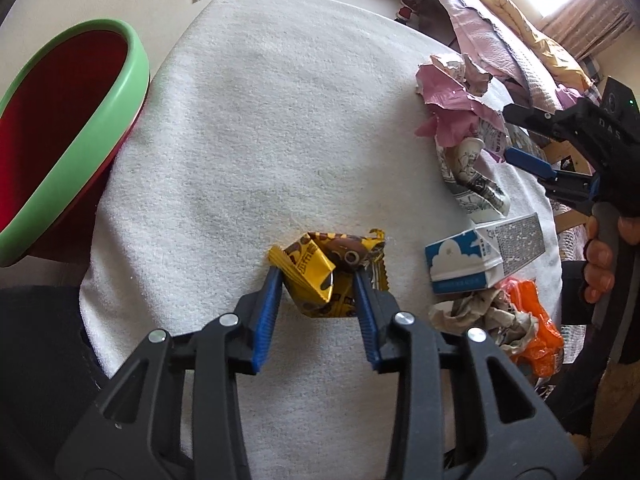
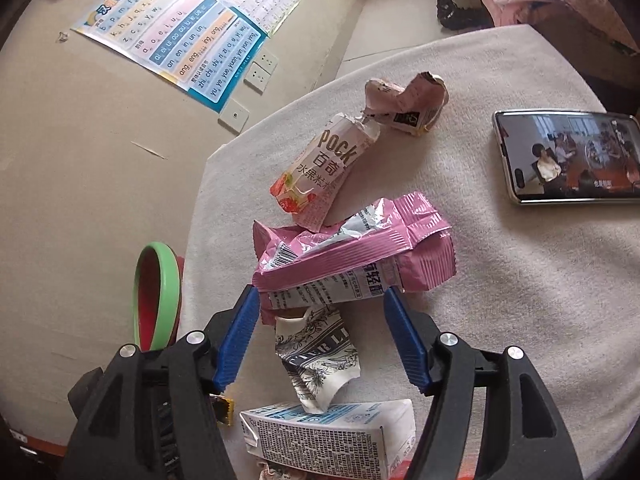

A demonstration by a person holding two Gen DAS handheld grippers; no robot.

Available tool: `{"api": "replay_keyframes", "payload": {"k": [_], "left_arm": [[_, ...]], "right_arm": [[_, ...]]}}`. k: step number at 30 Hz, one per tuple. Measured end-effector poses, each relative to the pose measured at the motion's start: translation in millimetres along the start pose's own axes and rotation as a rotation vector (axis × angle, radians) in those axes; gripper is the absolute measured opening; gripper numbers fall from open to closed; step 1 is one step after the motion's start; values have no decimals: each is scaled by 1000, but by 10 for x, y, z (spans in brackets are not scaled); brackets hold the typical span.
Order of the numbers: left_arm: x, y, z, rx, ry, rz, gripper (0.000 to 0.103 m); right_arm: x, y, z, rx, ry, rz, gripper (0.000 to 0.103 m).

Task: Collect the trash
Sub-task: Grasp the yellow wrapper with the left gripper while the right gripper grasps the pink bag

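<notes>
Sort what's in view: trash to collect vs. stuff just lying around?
Job:
yellow snack wrapper, clamped in left gripper
pink wrapper, at open right gripper
Pocky packet
crumpled paper cup
milk carton
orange wrapper
green-rimmed bin

Lying about:
phone
white towel

bare white cloth (image 1: 280, 120) lies open toward the bin (image 1: 80, 128) — wrappers (image 1: 460, 120) crowd the right.

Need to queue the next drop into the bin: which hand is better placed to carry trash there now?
Left. The left gripper is already shut on the yellow wrapper; the right gripper is open, only straddling the pink wrapper.
</notes>
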State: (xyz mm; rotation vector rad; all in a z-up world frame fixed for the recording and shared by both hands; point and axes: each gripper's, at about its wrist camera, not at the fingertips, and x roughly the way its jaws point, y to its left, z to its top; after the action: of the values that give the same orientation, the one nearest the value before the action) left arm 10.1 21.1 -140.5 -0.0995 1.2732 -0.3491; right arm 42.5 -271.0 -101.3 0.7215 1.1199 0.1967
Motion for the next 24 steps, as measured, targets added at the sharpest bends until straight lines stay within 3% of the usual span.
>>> {"api": "replay_keyframes", "payload": {"k": [4,9,14,21,24], "left_arm": [[45,-26,-3,8,9,9,36],[57,-22,0,7,12,12,37],[71,-20,1,11,14,18,39],[98,-71,-6,27,10,28,41],[100,-60,-3,23,10,23,41]], "right_arm": [[123,-125,198,124,-22,22,71],[346,27,395,46,0,-26,70],[493,80,287,-47,26,35,54],[388,202,223,-133,-10,-16,28],[379,204,206,-119,-16,-38,31]]}}
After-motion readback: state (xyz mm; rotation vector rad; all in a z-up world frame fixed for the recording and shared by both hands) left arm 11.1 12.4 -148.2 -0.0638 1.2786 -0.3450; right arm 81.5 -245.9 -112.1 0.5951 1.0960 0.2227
